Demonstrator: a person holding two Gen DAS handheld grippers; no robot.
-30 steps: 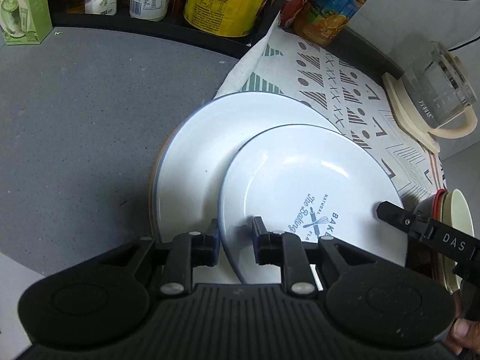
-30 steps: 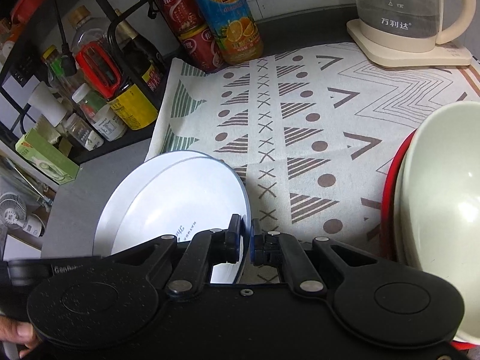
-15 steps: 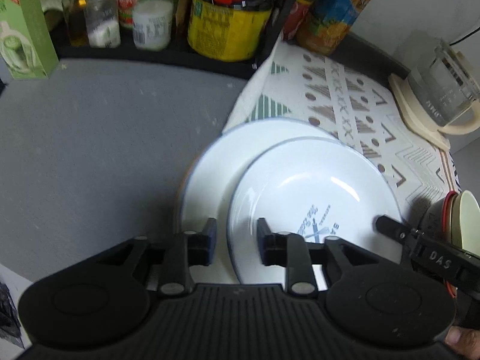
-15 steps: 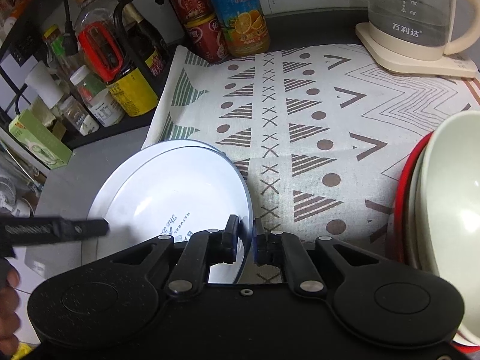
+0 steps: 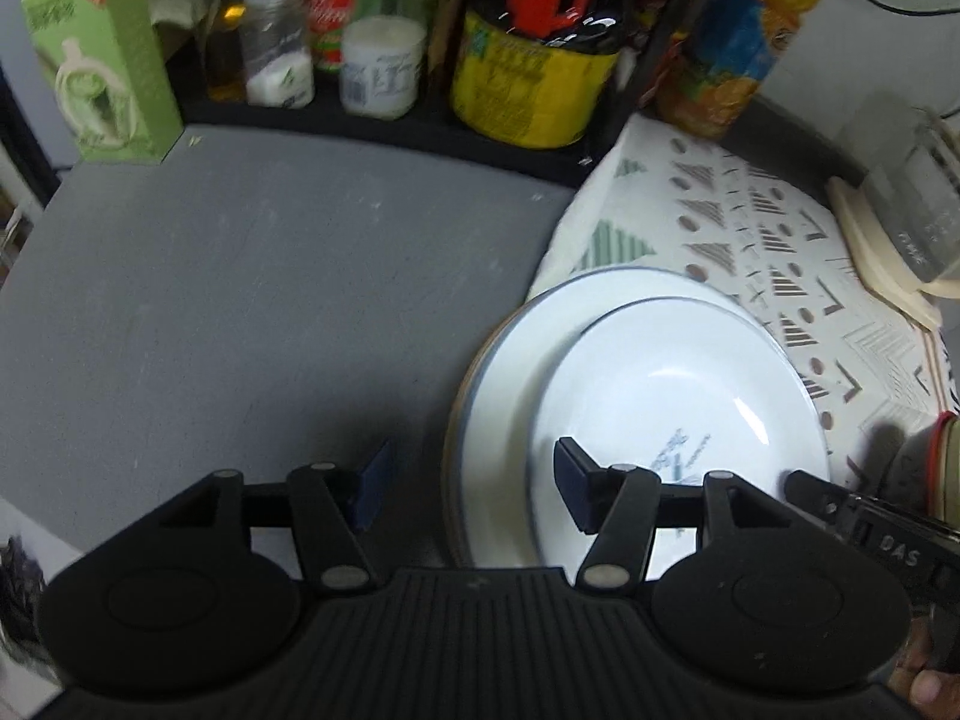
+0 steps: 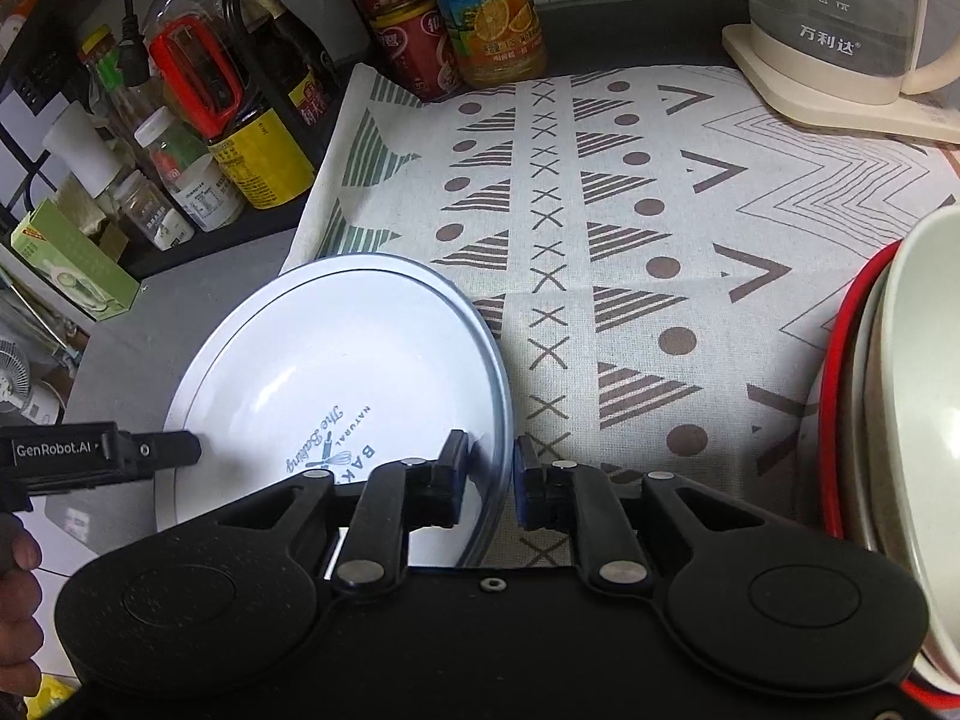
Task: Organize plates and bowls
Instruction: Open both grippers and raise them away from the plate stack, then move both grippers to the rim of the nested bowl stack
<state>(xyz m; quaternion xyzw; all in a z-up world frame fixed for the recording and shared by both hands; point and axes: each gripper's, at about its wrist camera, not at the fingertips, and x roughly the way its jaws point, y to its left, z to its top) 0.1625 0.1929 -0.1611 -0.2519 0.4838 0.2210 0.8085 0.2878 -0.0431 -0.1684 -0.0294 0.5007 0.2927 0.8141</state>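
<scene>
patterned cloth (image 6: 630, 228) on grey counter (image 5: 240, 300) | glass kettle (image 6: 840, 18) at cloth's far right corner | juice bottle (image 6: 492, 12), red cans (image 6: 414, 48) at far edge | green box (image 5: 102, 60) well left

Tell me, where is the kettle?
The kettle sits at the top right of the right wrist view, on the patterned cloth's far corner, right of the juice bottle.

white plate (image 6: 336, 372) with blue lettering, cream cloth (image 6: 630, 228) with brown triangles, grey counter (image 5: 240, 300)
</scene>
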